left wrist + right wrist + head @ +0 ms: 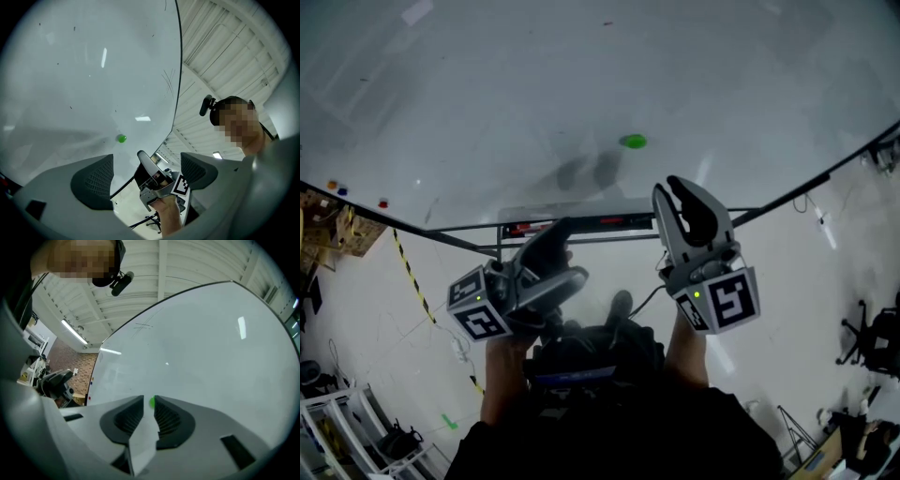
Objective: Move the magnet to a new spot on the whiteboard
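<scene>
A small green magnet (633, 142) sticks to the whiteboard (487, 94), just above its lower edge. My right gripper (677, 187) is held up in front of the board, below and right of the magnet and apart from it. In the right gripper view its jaws (149, 411) stand a narrow gap apart, and the magnet (152, 402) shows through that gap, further off on the board (211, 357). My left gripper (567, 258) hangs lower left, jaws wide open and empty. In the left gripper view (146, 176) the magnet (122, 138) sits up and left of the right gripper (157, 180).
A marker tray (572, 225) runs along the board's lower edge. Small coloured magnets (337, 187) sit at the board's left. Yellow-black tape (412, 277) marks the floor; a white rack (337, 422) stands lower left and office chairs (872, 337) at the right.
</scene>
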The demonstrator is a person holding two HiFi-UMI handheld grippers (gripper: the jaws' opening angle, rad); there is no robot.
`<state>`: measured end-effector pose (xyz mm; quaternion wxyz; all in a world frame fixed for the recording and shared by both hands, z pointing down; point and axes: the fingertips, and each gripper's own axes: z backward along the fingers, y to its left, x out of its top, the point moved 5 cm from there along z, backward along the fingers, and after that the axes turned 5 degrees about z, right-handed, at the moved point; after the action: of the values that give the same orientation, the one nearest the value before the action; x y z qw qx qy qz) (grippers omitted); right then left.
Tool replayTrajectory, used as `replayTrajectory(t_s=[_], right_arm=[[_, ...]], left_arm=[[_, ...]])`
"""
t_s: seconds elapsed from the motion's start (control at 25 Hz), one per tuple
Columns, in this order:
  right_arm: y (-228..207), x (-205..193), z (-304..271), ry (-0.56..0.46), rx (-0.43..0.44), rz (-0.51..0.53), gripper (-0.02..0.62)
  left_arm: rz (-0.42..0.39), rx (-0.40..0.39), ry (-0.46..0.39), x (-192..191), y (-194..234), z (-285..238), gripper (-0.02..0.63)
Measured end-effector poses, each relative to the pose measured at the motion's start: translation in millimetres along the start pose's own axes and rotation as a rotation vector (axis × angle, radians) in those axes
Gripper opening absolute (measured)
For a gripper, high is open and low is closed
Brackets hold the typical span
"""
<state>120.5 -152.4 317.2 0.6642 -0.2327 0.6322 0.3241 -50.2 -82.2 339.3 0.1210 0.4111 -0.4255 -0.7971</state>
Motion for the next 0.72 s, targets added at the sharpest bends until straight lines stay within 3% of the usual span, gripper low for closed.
replayTrajectory(t_s=[0.32, 0.72], right_arm=[[87.6, 12.5, -5.8, 0.034, -0.006, 0.021, 0.084], [170.2, 15.0, 25.0, 0.147, -0.077, 0.075, 0.061]], left_arm=[[0.008, -0.05, -0.052, 19.7, -14.8, 89.6, 0.442], [0.137, -0.15, -0.055, 4.8, -21.7, 158.0, 0.442]])
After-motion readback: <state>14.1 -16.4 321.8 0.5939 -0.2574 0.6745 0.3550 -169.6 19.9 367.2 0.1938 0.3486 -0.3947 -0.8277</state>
